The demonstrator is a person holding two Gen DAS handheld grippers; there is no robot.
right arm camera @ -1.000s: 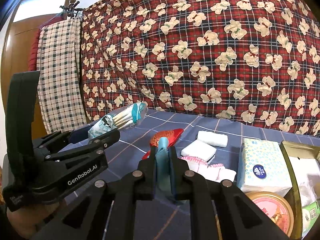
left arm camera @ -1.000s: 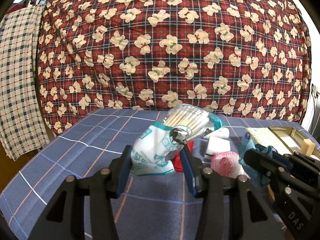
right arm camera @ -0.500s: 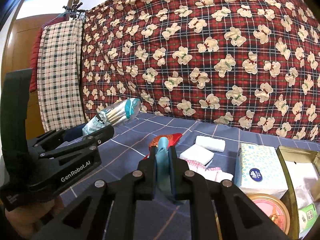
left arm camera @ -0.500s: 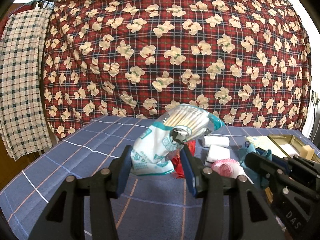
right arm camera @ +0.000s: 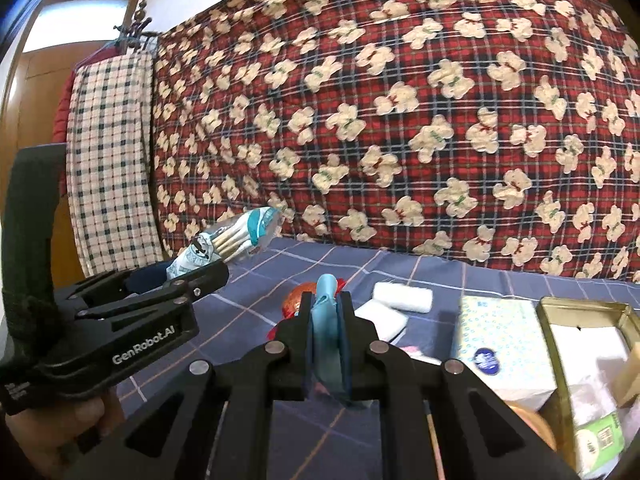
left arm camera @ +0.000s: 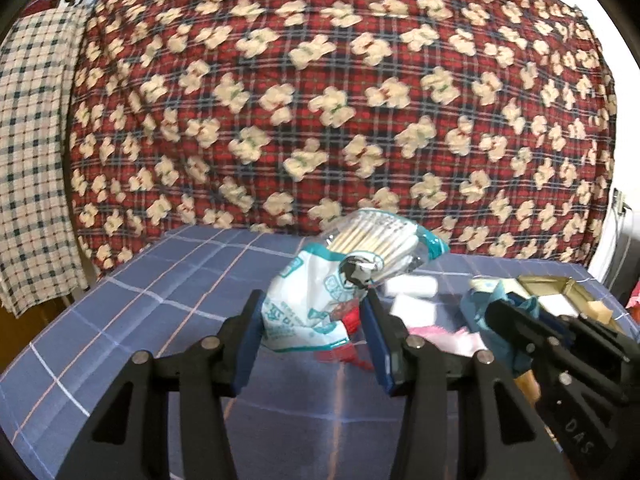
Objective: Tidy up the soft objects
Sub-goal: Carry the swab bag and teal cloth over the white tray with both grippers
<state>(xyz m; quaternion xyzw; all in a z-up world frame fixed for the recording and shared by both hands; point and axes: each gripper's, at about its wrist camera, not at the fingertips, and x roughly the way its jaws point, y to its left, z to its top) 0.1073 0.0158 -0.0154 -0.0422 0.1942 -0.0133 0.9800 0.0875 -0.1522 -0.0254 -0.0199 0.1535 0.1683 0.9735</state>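
The left gripper (left arm camera: 314,334) is clamped on a plastic bag of cotton swabs (left arm camera: 320,300), its blue-padded jaws pressing the bag's lower sides while the swab ends stick up and tilt to the right above them; the bag hangs clear of the blue checked desk (left arm camera: 168,280). In the right wrist view the same bag (right arm camera: 232,240) shows at the left, raised above the desk and held at the tip of the left gripper (right arm camera: 200,276), with a hand (right arm camera: 60,432) wrapped around that tool's handle at the lower left. The right gripper (right arm camera: 326,320) has its jaws clenched tight on a light blue strip of soft material (right arm camera: 326,332), which stands upright between them and pokes out above their tips. Beyond those jaws on the desk lie a red item (right arm camera: 298,300), partly hidden, a white roll (right arm camera: 402,296) and a white folded pad (right arm camera: 380,318) just beside it. To the right sit a patterned tissue pack (right arm camera: 496,332) and, touching its right side, an open gold-coloured tin (right arm camera: 548,320) with white things inside. A red plaid quilt with cream bear figures (right arm camera: 400,120) hangs behind the desk, and a checked cloth (right arm camera: 108,152) hangs at its left.
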